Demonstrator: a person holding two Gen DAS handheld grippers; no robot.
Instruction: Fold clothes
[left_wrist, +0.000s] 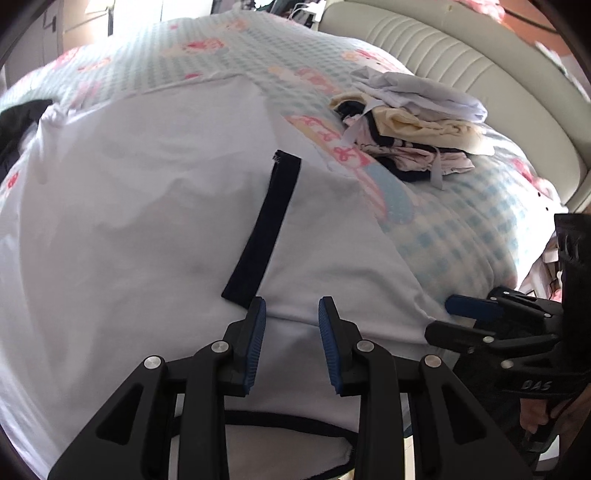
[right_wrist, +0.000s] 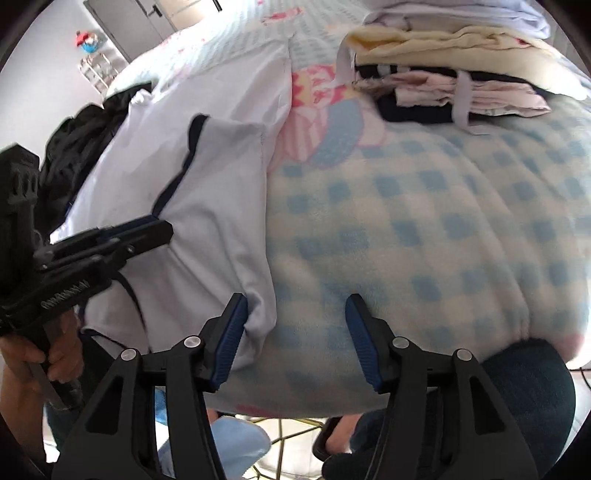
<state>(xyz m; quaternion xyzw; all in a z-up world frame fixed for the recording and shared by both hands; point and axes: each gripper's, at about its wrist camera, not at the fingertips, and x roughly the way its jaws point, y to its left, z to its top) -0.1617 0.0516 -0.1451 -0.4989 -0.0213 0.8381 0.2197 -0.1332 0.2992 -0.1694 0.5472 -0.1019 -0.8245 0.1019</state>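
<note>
A white garment (left_wrist: 147, 221) with navy trim (left_wrist: 266, 229) lies spread on the blue-check blanket (left_wrist: 443, 229). In the left wrist view my left gripper (left_wrist: 291, 306) hovers over its near part, jaws apart, the white cloth showing between the pads without being pinched. In the right wrist view the garment (right_wrist: 214, 206) has a folded-over sleeve, and its near edge hangs beside the left pad of my right gripper (right_wrist: 295, 302), which stands open over the blanket (right_wrist: 406, 221). The left gripper (right_wrist: 159, 229) shows side-on at the left; the right gripper (left_wrist: 448, 317) shows at the garment's right edge.
A pile of folded clothes (left_wrist: 406, 122) (right_wrist: 443, 55) sits further back on the blanket. A dark garment (left_wrist: 18, 118) (right_wrist: 81, 140) lies at the far left. A cream padded headboard (left_wrist: 480, 66) runs behind. A hand (right_wrist: 55, 354) and a jeans-clad knee (right_wrist: 535, 387) are near.
</note>
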